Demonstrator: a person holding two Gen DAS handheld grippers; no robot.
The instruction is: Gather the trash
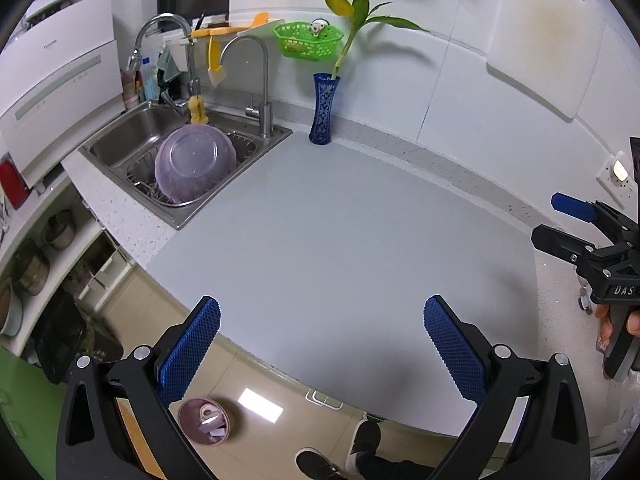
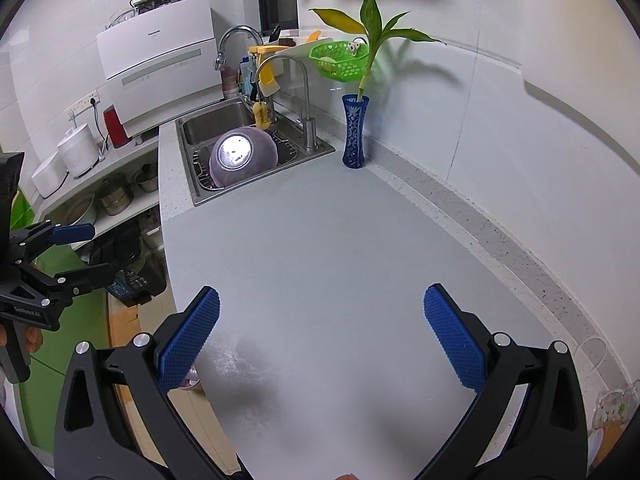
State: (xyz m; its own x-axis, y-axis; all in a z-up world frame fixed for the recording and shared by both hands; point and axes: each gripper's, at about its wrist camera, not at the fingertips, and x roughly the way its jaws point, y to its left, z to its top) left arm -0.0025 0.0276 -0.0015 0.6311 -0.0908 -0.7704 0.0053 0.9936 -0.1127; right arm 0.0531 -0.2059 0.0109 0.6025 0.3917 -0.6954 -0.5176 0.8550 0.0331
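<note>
Both grippers spread wide, empty: left gripper (image 1: 322, 344), right gripper (image 2: 322, 340). Grey mat (image 1: 340, 232) mid-frame shows no trash. Bin (image 1: 205, 421), lower left on floor, holds scraps. Judged nearly complete.

The right tool (image 2: 322, 332) hung over the grey desk (image 2: 340, 260) with its blue-padded fingers spread wide and nothing between them. Beyond it, the steel sink (image 2: 192, 128) sat at the desk's far end, a purple bowl (image 2: 242, 156) overturned in its wire rack. Just right of the sink stood a blue vase (image 2: 354, 132) holding a green stalk. Well left of the sink, off the desk's edge, the left tool (image 2: 86, 250) showed spread fingers.
</note>
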